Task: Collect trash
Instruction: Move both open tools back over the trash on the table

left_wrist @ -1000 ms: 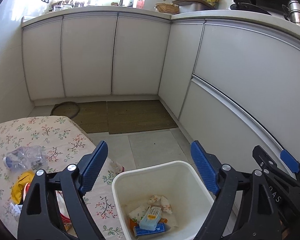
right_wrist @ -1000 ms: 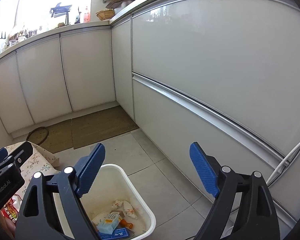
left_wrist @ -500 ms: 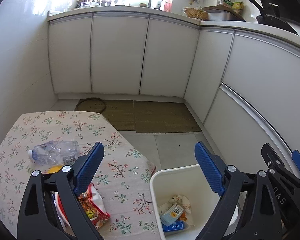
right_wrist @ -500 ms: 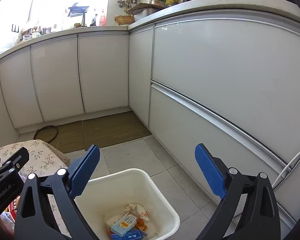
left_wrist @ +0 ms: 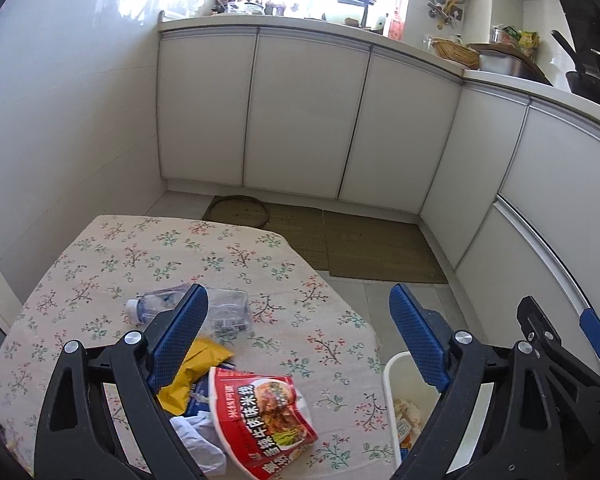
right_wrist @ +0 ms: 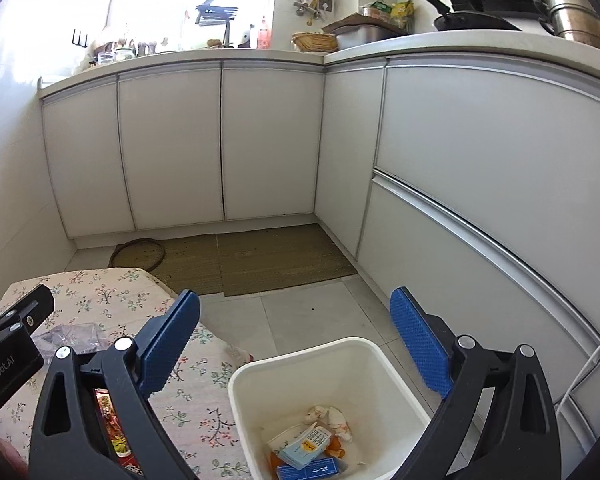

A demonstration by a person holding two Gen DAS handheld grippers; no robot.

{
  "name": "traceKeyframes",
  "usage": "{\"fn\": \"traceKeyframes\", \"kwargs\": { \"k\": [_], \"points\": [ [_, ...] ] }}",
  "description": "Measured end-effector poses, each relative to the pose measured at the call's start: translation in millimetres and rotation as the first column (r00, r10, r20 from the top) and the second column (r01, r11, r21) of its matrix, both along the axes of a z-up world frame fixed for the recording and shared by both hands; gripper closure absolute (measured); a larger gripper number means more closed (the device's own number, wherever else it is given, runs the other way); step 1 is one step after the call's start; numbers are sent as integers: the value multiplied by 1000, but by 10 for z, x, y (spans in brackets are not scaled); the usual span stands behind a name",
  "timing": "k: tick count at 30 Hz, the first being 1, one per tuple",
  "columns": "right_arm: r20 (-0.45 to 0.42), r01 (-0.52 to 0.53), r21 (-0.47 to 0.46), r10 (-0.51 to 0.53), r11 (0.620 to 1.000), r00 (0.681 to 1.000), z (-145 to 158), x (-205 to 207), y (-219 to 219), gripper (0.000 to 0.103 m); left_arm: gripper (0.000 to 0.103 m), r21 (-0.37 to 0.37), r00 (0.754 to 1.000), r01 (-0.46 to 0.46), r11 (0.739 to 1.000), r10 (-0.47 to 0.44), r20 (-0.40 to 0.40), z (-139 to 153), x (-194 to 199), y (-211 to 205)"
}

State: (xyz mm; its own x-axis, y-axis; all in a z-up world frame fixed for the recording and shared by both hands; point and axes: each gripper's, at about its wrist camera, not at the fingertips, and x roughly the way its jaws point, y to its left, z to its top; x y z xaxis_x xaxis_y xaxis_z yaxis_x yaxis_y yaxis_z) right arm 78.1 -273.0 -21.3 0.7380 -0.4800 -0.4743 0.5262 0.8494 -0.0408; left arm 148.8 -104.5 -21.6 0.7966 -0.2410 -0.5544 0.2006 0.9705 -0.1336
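A low table with a floral cloth holds trash: a crushed clear bottle, a yellow wrapper, a red food packet and crumpled white plastic. My left gripper hovers open above the table's near edge, nothing between its blue pads. A white bin stands on the floor right of the table, holding a small carton, tissue and other scraps. My right gripper hangs open and empty over the bin's far rim. The bin's edge shows in the left wrist view too.
White kitchen cabinets wrap the back and right sides. Woven mats and a round tray lie on the tiled floor beyond the table. The counter carries pans and kitchenware. A white cable hangs at right.
Both grippers have swung left, from over the bin toward the table. The left wrist view now shows the trash on the cloth; both stay open and empty.
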Motion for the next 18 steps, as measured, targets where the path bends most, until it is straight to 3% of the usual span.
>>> {"fn": "traceKeyframes", "kwargs": {
  "k": [18],
  "points": [
    [-58, -172, 16, 172, 985, 983, -116, 592, 921, 10, 15, 10, 982, -187, 982, 187, -40, -91, 185, 1079]
  ]
}}
